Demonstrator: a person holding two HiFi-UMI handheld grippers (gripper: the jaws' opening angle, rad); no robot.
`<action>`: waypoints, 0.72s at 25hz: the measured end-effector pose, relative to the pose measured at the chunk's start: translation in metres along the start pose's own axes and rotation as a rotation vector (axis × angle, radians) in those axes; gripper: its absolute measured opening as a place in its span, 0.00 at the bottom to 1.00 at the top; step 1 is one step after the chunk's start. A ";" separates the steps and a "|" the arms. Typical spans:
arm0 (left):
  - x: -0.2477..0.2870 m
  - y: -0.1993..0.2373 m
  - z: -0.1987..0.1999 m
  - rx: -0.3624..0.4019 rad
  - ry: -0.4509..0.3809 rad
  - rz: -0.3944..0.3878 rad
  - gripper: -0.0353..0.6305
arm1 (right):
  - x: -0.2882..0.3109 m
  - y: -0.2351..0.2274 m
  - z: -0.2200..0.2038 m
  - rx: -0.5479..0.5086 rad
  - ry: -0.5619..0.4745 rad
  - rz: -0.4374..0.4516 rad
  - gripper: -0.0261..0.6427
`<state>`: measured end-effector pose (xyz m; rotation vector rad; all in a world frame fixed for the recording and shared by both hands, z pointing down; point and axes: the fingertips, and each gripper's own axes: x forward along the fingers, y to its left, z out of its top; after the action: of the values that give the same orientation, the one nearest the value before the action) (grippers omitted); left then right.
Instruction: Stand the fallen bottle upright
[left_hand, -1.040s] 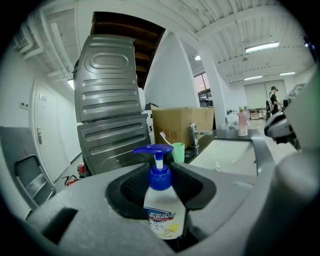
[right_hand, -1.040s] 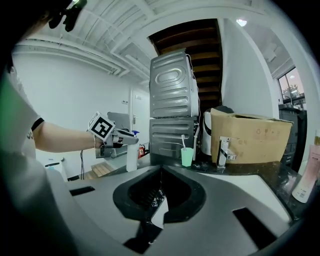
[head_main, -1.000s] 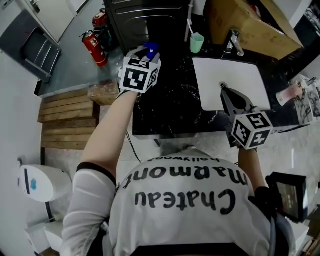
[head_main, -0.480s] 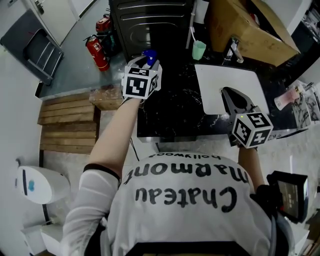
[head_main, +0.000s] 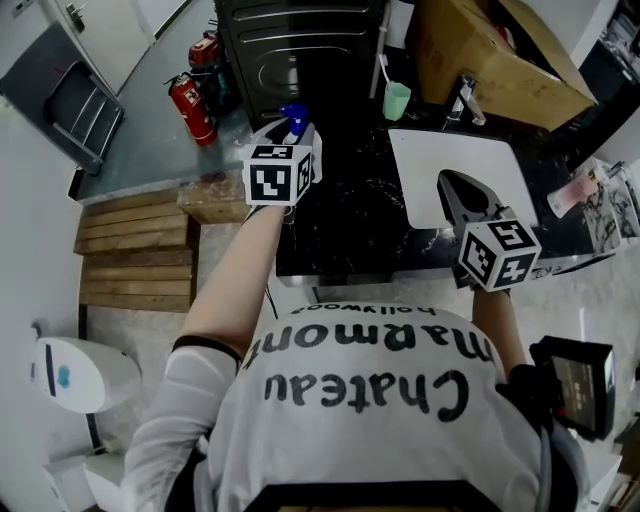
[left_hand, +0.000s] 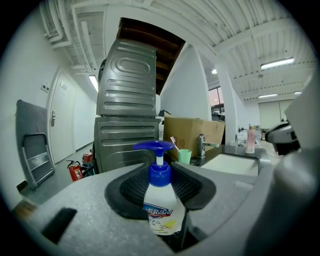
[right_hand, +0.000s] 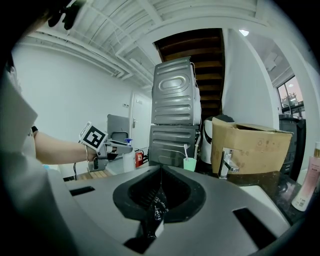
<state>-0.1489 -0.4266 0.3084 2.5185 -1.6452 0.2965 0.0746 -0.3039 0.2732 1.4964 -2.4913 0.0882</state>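
The right hand-held gripper (right_hand: 160, 182), jaws together and empty, hovers over the sink's (head_main: 420, 195) near edge. Left of the sink, the left hand-held gripper (left_hand: 160, 174) clamps the pump bottle (left_hand: 161, 212) (upright). Beyond the sink, a green cup (head_main: 397, 100) holds a toothbrush (left_hand: 173, 143).

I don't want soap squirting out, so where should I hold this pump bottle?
Grip the bottle round its white body, below the blue collar, coming level from the side, as the left claw does. It is upright, and the wide pump head would likely sink if pinched.
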 end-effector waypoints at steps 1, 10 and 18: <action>-0.005 -0.001 0.001 -0.009 -0.007 0.001 0.26 | -0.003 0.004 0.001 -0.001 -0.001 -0.002 0.06; -0.002 0.000 0.001 -0.018 -0.027 0.003 0.26 | -0.011 0.001 -0.005 0.029 -0.011 -0.018 0.06; 0.004 -0.001 0.001 0.007 -0.036 -0.022 0.26 | -0.019 -0.008 -0.017 0.056 0.000 -0.035 0.06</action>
<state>-0.1465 -0.4294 0.3083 2.5599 -1.6299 0.2567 0.0926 -0.2881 0.2849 1.5610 -2.4815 0.1533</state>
